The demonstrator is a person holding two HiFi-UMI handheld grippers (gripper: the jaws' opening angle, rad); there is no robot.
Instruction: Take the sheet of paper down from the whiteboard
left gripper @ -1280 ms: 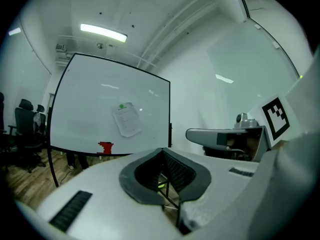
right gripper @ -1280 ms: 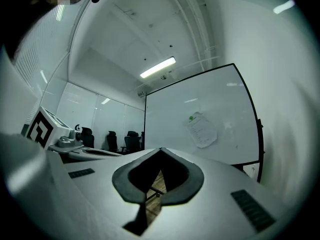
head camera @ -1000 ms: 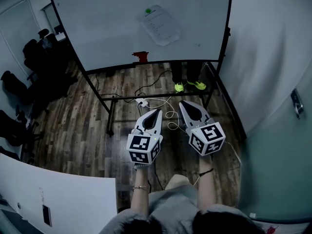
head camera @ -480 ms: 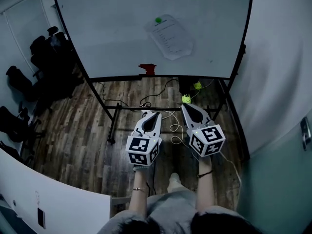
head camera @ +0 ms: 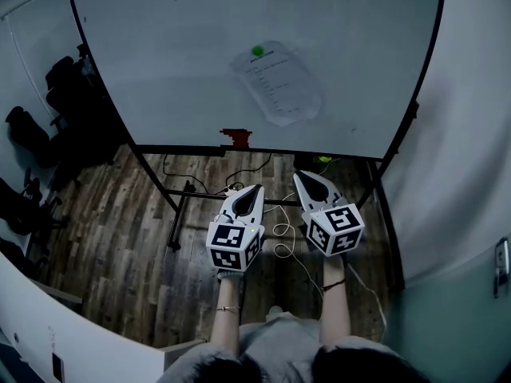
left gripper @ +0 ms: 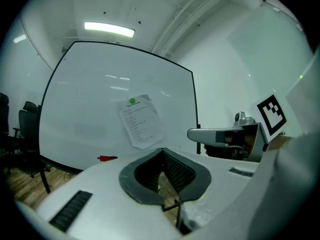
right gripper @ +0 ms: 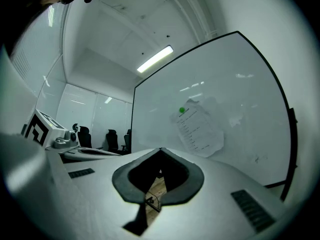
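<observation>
Right of the middle of the large white, black-framed whiteboard, hanging askew: a white printed sheet of paper, pinned at its upper left corner by a small round green magnet, with its lower end slanting toward the board's right edge. Not taken down, flat against the board, touched by neither tool. On the board's bottom edge, below and left of the sheet: a small red object, too small to identify.

In front of the board and apart from it, side by side and pointing toward it:
- Grey-white left gripper with its black-and-white marker cube, jaws closed tip to tip, nothing between them.
- Matching right gripper, likewise closed on nothing, a little nearer the board's right edge.

Underneath, brown wooden plank floor, with pale loose cables beside the board's black stand. Past the board's left edge, black office chairs.
</observation>
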